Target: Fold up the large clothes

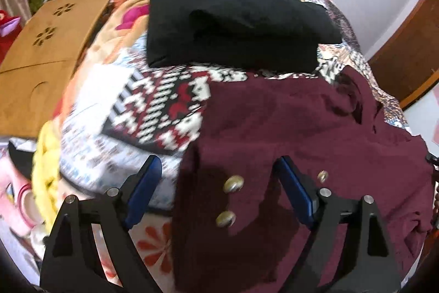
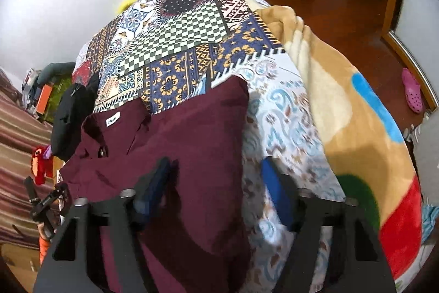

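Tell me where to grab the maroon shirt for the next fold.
Take the maroon shirt at its straight side edge, likely at the far corner. That edge lies flat and bare on the bedspread, so the right claw, open astride it, can come in from the bedspread side and pinch it.

The shirt (image 1: 301, 133) lies on the bedspread (image 2: 192, 26), folded garment (image 1: 227, 15) behind it.

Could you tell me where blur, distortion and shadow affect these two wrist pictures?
Left wrist view: the patterned bedspread at left is smeared by motion, while the maroon shirt with its metal buttons stays fairly sharp; fisheye bends the wooden board. Right wrist view: the right gripper has blurred blue pads and casts a shadow on the shirt; dark vignette fills the corners.
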{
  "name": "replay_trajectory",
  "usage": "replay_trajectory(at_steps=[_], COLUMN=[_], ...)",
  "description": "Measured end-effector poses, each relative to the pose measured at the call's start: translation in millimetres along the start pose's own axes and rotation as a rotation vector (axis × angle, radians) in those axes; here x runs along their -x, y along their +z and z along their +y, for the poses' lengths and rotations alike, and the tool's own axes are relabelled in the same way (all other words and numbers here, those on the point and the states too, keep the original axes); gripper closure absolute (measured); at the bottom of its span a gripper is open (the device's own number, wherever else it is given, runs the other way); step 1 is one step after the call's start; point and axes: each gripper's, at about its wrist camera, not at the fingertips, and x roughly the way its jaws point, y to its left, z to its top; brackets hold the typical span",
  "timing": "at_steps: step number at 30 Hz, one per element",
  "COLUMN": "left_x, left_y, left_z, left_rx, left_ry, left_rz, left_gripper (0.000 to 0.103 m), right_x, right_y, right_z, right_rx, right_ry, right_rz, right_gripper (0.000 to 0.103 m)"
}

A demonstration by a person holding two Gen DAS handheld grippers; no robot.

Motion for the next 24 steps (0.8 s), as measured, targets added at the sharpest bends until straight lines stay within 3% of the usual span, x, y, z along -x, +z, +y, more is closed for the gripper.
replay_trajectory(at_steps=[2, 4, 6, 7, 10, 14, 18, 24], left_x=[-6.4, -12.5, -22.3, -25.0, -25.9, 3.7, 63.4, 126.4], left_y=[7.7, 14.9, 22.6, 24.4, 29.4, 37.0, 52.4, 79.7], left_z=[-8.7, -17.0, -25.0, -28.3, -39.4, -67.7, -104.3, -152.1], left_rx=[-0.026, -0.033, -0.036, -0.042, -0.046, -0.042, -0.102, -0.211], left_ry=[-0.012, -0.027, -0.001, 0.019, 0.062, 0.113, 0.089, 0.13], left_rz=[-0.001, 0.006, 0.031, 0.034, 0.044, 0.021, -0.127, -0.346], left_gripper=[0.019, 0.039, 0.051, 0.062, 0.076, 0.083, 0.084, 0.084], right_x=[-6.4, -9.2, -5.5, -3.2, 11.1, 33.0, 58.0, 70.3], right_y=[5.5, 10.0, 14.8, 17.2, 26.7, 46.2, 70.5, 100.7], right_z=[3.3, 6.8, 9.8, 10.6, 27.6, 62.6, 94.5, 117.1], right_rx=[-0.001, 0.005, 0.009, 0.01, 0.062, 0.158, 0.244, 0.31], right_ry=[0.018, 0.011, 0.023, 0.031, 0.03, 0.009, 0.004, -0.038], right_rz=[0.021, 0.019, 0.002, -0.007, -0.055, -0.126, -0.212, -0.326], right_gripper=[0.069, 0.078, 0.091, 0.092, 0.093, 0.094, 0.094, 0.094])
